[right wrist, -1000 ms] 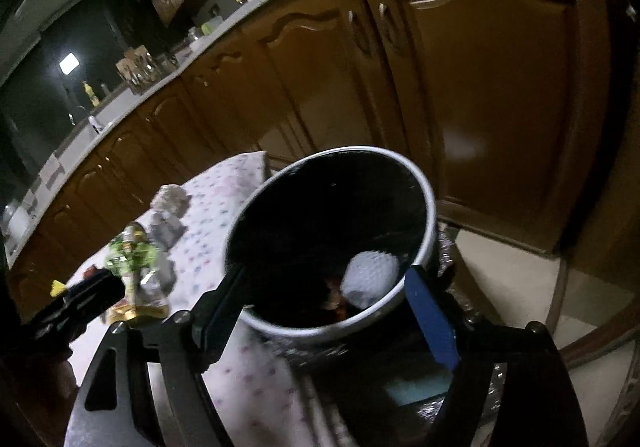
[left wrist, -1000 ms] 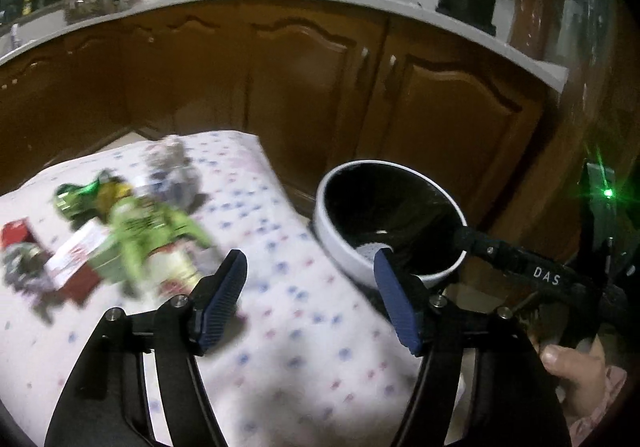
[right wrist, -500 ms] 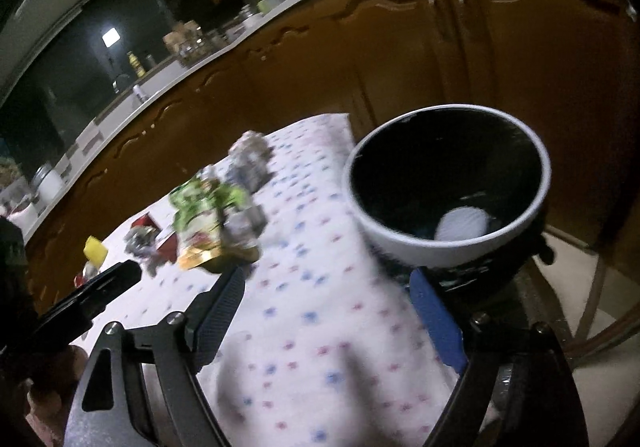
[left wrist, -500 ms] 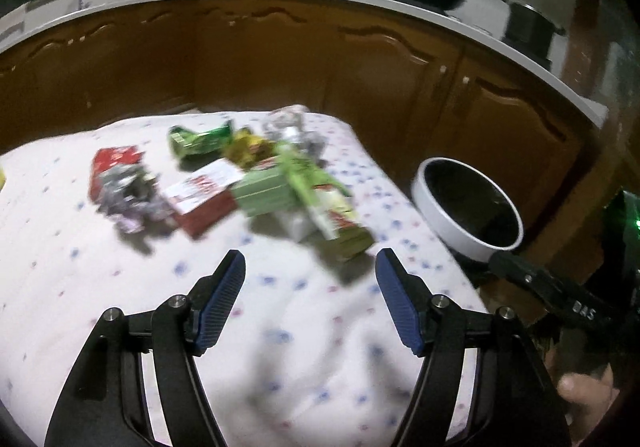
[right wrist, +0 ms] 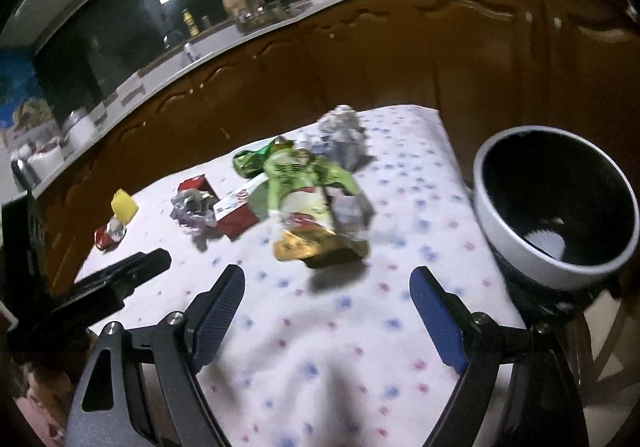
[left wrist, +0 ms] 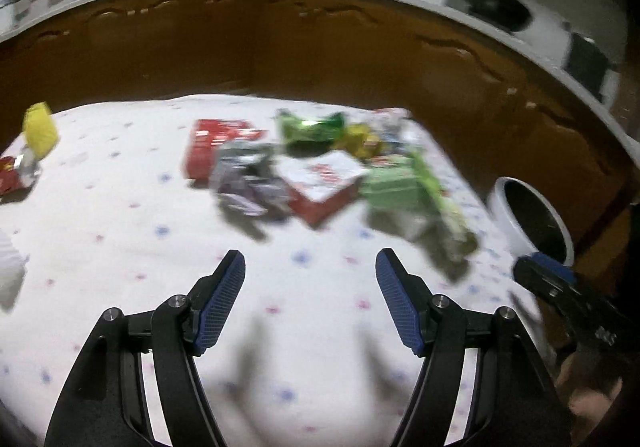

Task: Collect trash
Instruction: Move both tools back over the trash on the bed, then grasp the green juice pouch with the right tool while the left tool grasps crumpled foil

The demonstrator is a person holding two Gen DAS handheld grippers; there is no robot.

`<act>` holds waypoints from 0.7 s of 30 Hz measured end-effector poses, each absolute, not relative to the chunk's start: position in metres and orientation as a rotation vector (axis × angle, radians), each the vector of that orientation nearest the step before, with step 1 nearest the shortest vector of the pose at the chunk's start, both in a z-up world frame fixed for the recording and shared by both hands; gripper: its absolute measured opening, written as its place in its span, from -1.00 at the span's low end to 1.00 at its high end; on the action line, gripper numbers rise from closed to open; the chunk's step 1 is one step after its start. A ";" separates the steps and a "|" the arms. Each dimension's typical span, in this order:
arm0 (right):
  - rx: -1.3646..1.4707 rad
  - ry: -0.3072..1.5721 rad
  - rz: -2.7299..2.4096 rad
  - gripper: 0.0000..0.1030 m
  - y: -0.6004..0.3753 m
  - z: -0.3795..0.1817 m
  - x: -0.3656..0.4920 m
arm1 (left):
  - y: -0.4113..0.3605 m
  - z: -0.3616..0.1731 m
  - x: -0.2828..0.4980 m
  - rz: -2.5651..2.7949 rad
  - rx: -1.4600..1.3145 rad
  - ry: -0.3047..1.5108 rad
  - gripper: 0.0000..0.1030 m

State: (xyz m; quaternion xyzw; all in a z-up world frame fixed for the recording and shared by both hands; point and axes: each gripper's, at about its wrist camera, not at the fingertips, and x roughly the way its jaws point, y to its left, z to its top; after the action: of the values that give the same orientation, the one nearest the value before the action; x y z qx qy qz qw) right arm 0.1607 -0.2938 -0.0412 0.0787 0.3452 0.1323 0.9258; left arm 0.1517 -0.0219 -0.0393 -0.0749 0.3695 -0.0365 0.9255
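A pile of trash lies on the white spotted tablecloth [left wrist: 120, 231]: a green snack bag [right wrist: 304, 207], a red and white box [left wrist: 324, 187], a crumpled silver wrapper [left wrist: 248, 187], a red pack [left wrist: 212, 147] and a green foil wrapper [left wrist: 312, 127]. A white bin with a dark inside [right wrist: 556, 207] stands off the table's right edge, with something white in its bottom. My left gripper [left wrist: 310, 303] is open and empty, short of the pile. My right gripper [right wrist: 328, 311] is open and empty, just short of the green bag.
A yellow wrapper [left wrist: 40, 131] and a red and silver one [left wrist: 16, 175] lie at the table's far left. Brown kitchen cabinets [left wrist: 320, 47] run behind the table, with a counter, pan and pot on top.
Both grippers have swung left, away from the bin and over the table. The trash pile now sits ahead of both, and the bin has shifted to the right edge of each view.
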 end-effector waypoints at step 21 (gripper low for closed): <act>-0.066 0.722 0.217 -0.37 -0.236 -0.055 0.220 | 0.032 -0.071 0.249 -0.048 -0.275 0.875 -0.48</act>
State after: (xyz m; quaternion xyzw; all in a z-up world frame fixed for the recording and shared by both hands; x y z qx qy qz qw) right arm 0.2196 -0.2360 -0.0545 -0.0321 0.3526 0.1061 0.9292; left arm 0.2489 0.0325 -0.0713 -0.1326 0.4224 -0.0231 0.8964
